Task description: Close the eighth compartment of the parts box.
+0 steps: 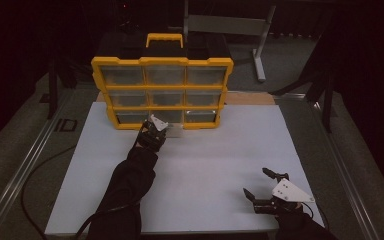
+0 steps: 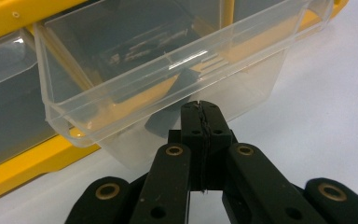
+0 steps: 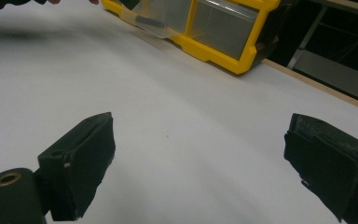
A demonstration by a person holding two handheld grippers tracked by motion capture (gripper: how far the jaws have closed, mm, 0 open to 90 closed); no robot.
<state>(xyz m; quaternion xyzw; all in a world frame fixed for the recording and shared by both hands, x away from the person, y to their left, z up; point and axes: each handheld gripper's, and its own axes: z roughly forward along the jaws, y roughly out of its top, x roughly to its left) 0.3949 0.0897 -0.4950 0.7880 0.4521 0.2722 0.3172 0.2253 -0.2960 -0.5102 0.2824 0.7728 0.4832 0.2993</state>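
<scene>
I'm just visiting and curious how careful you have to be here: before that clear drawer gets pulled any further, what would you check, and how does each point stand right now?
1. Left gripper closed on the drawer front: jaws are together at its lower front wall; whether a tab is pinched, cannot tell.
2. Drawer partly out of the organizer: ok, it juts forward from the bottom row, middle slot.
3. Drawer level: not ok, it looks tilted in the left gripper view.
4. Drawer contents: cannot tell; the clear plastic shows nothing definite inside.
5. Right gripper out of the way: ok, it is open over the white board, away from the organizer.
6. Space in front of the drawer: ok, bare board there.
</scene>
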